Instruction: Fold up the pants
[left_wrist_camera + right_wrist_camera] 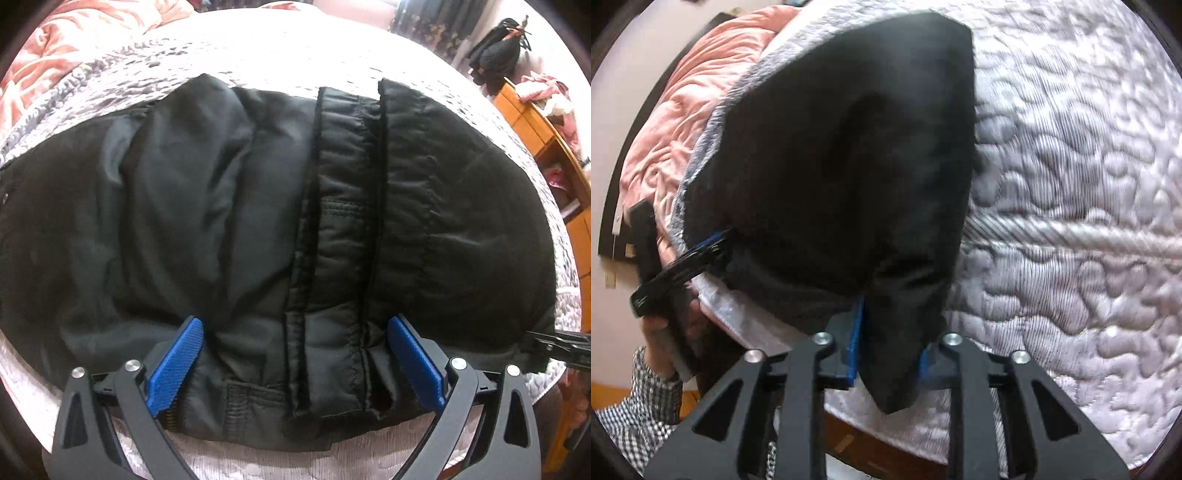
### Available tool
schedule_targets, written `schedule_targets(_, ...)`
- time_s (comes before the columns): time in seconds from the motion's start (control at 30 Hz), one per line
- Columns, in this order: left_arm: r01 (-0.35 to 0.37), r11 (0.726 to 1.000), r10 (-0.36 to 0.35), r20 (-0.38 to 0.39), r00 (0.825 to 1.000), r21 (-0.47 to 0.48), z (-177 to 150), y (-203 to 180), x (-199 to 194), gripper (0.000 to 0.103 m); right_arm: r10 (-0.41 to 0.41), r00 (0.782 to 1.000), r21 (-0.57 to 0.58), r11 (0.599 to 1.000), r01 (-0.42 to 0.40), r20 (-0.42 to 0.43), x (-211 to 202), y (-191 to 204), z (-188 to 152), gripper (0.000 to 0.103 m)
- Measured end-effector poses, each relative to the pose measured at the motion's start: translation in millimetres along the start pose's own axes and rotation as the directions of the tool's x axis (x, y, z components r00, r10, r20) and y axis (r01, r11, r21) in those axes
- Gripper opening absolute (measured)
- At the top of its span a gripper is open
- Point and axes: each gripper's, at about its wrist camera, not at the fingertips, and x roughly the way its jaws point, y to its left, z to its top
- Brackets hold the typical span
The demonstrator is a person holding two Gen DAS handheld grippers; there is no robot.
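The black pants [258,221] lie folded over on a white quilted bed, with the hems and waistband lying across the middle in the left wrist view. My left gripper [295,343] is open, its blue pads [177,362] spread over the near edge of the pants. My right gripper [890,350] is shut on a corner of the pants [849,166] at the bed's near edge. The right gripper also shows at the right edge of the left wrist view [561,345], and the left gripper shows in the right wrist view [698,254].
A pink duvet [701,110] and a grey fleece blanket [92,85] lie at the far side of the white quilted mattress [1071,184]. A wooden shelf [546,147] with clothes stands to the right. The person's hand and checked sleeve [646,391] are at the lower left.
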Motion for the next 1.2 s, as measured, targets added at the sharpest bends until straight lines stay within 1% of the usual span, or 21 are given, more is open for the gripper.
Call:
schedule_targets(0.03, 0.006, 1.000, -0.006, 0.001, 1.000, -0.002, -1.0, 0.9, -1.4, 0.100, -0.006, 1.000, 0.007, 1.000, 0.006, 0.007, -3.7, 0.2, -0.1, 0.030)
schedule_targets(0.07, 0.019, 1.000, -0.019, -0.002, 1.000, -0.009, -1.4, 4.2, -3.5, 0.100, -0.032, 0.999, -0.003, 0.999, 0.032, 0.018, -8.2, 2.9, 0.0, 0.036)
schedule_targets(0.1, 0.028, 0.999, -0.029, -0.007, 1.000, -0.017, -3.3, 6.9, -5.5, 0.100, -0.063, 0.997, -0.018, 0.998, 0.063, 0.033, -15.0, 6.4, -1.1, 0.038)
schedule_targets(0.2, 0.047, 0.998, -0.048, -0.018, 0.999, -0.044, -3.8, 23.7, -17.5, 0.099, -0.154, 0.984, -0.035, 0.987, 0.158, 0.089, -44.3, 16.2, -5.0, 0.039)
schedule_targets(0.23, 0.047, 0.998, -0.047, -0.015, 0.999, -0.046, -4.7, 29.9, -21.6, 0.099, -0.196, 0.974, -0.043, 0.978, 0.202, 0.112, -52.5, 19.9, -6.0, 0.041)
schedule_targets(0.27, 0.038, 0.998, -0.039, -0.010, 0.999, -0.047, -7.4, 39.7, -28.8, 0.099, -0.248, 0.958, -0.054, 0.965, 0.257, 0.143, -60.6, 26.7, -6.3, 0.047)
schedule_targets(0.3, 0.034, 0.998, -0.035, -0.008, 0.999, -0.049, -9.5, 47.5, -33.9, 0.099, -0.292, 0.941, -0.061, 0.950, 0.306, 0.172, -68.0, 35.4, -6.5, 0.048)
schedule_targets(0.33, 0.031, 0.998, -0.032, -0.006, 0.999, -0.055, -12.4, 55.9, -39.3, 0.099, -0.341, 0.918, -0.067, 0.930, 0.360, 0.205, -76.0, 45.4, -6.4, 0.048)
schedule_targets(0.37, 0.025, 0.997, -0.026, -0.002, 1.000, -0.073, -18.9, 70.1, -44.2, 0.099, -0.362, 0.905, -0.071, 0.920, 0.386, 0.224, -78.9, 54.7, -7.0, 0.048)
schedule_targets(0.4, 0.018, 0.996, -0.018, 0.002, 1.000, -0.090, -22.1, 80.5, -49.0, 0.099, -0.354, 0.904, -0.082, 0.920, 0.383, 0.240, -79.0, 65.8, -7.3, 0.048)
schedule_targets(0.43, 0.010, 0.994, -0.010, 0.006, 1.000, -0.109, -25.7, 92.4, -53.6, 0.099, -0.320, 0.914, -0.096, 0.931, 0.352, 0.249, -80.1, 73.4, -7.2, 0.048)
schedule_targets(0.47, 0.002, 0.991, -0.001, 0.007, 1.000, -0.136, -29.9, 108.0, -58.6, 0.099, -0.261, 0.933, -0.111, 0.949, 0.295, 0.246, -77.8, 85.9, -5.6, 0.048)
schedule_targets(0.53, -0.012, 0.981, 0.014, 0.009, 1.000, -0.192, -36.2, 138.0, -67.6, 0.099, -0.185, 0.958, -0.156, 0.963, 0.221, 0.219, -66.8, 106.3, -2.1, 0.048)
schedule_targets(0.6, -0.029, 0.972, 0.034, 0.018, 0.999, -0.234, -42.6, 161.7, -75.1, 0.099, -0.153, 0.968, -0.210, 0.958, 0.194, 0.198, -38.8, 142.0, 4.5, 0.048)
schedule_targets(0.63, -0.042, 0.965, 0.049, 0.021, 0.999, -0.257, -45.9, 174.5, -78.3, 0.099, -0.146, 0.972, -0.238, 0.953, 0.188, 0.183, -31.4, 150.9, 5.7, 0.048)
schedule_targets(0.73, -0.059, 0.949, 0.069, 0.022, 0.997, -0.311, -50.3, 198.3, -82.1, 0.099, -0.126, 0.985, -0.318, 0.935, 0.157, 0.116, 12.9, 189.3, 13.0, 0.046)
schedule_targets(0.83, -0.063, 0.931, 0.074, 0.018, 0.997, -0.360, -59.0, 222.2, -81.9, 0.099, -0.160, 0.984, -0.347, 0.921, 0.178, 0.080, 44.6, 211.2, 15.0, 0.045)
schedule_targets(0.93, -0.067, 0.926, 0.074, 0.004, 0.997, -0.371, -63.4, 234.1, -76.4, 0.099, -0.226, 0.974, -0.348, 0.911, 0.220, 0.023, 78.4, 213.4, 13.2, 0.045)
schedule_targets(0.97, -0.071, 0.927, 0.073, -0.007, 0.997, -0.369, -64.8, 237.7, -71.5, 0.099, -0.238, 0.971, -0.349, 0.908, 0.231, 0.024, 85.9, 212.1, 12.6, 0.045)
schedule_targets(1.1, -0.069, 0.922, 0.056, -0.045, 0.997, -0.381, -64.4, 245.7, -53.5, 0.099, -0.209, 0.978, -0.310, 0.930, 0.199, 0.003, 92.5, 209.9, 20.7, 0.045)
schedule_targets(1.2, -0.055, 0.917, 0.055, -0.012, 0.998, -0.395, -64.4, 258.8, -64.2, 0.099, -0.147, 0.989, -0.284, 0.947, 0.149, 0.029, 77.8, 215.0, 21.4, 0.045)
